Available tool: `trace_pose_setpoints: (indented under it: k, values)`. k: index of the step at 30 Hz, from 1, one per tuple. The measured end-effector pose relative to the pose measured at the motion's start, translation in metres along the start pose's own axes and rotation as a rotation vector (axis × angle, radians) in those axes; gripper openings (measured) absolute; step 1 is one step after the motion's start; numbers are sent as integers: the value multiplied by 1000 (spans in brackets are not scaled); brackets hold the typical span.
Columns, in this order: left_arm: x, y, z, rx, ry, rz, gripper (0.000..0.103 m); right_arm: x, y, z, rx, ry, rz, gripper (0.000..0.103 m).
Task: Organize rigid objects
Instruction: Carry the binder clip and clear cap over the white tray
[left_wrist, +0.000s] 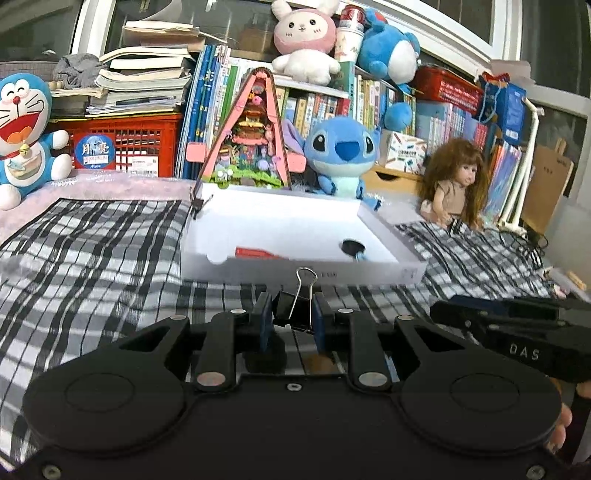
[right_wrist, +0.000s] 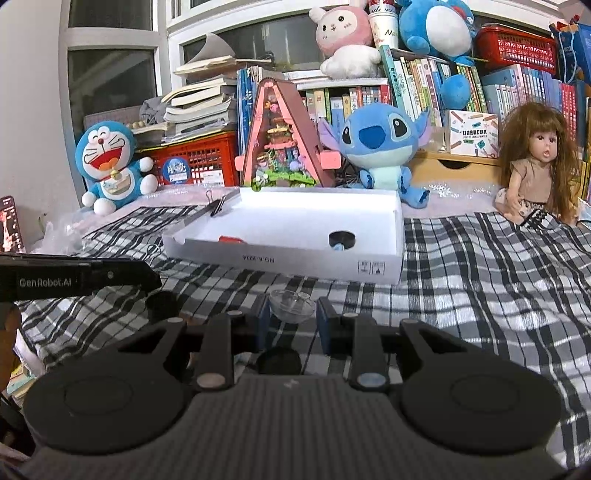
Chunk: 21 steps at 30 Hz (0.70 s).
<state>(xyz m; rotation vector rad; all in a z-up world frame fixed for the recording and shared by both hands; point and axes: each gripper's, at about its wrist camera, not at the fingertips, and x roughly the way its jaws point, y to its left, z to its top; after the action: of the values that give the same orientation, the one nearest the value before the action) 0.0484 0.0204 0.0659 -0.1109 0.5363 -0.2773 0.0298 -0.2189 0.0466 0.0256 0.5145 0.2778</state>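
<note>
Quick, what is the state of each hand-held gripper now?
Left hand-held gripper: closed on a black binder clip.
Right hand-held gripper: closed on a small clear cup.

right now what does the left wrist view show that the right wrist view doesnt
Only the left wrist view shows the black binder clip held between the left gripper fingers. Only the right wrist view shows the clear suction cup between the right gripper fingers, and a phone at far left. Both show the white box, the red item and black round piece inside it.
</note>
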Motion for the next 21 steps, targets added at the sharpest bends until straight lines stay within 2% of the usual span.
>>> trace_pose_setpoints:
  k: [8, 14, 21]
  values:
    - [29, 7, 44, -52, -6, -15, 21, 17, -13, 27, 26, -7, -18, 32]
    - [70, 19, 77, -133, 34, -29, 21, 39, -27, 53, 66, 4, -29, 32]
    - [117, 34, 92, -212, 72, 2, 21, 81, -50, 82, 157, 53, -27, 32]
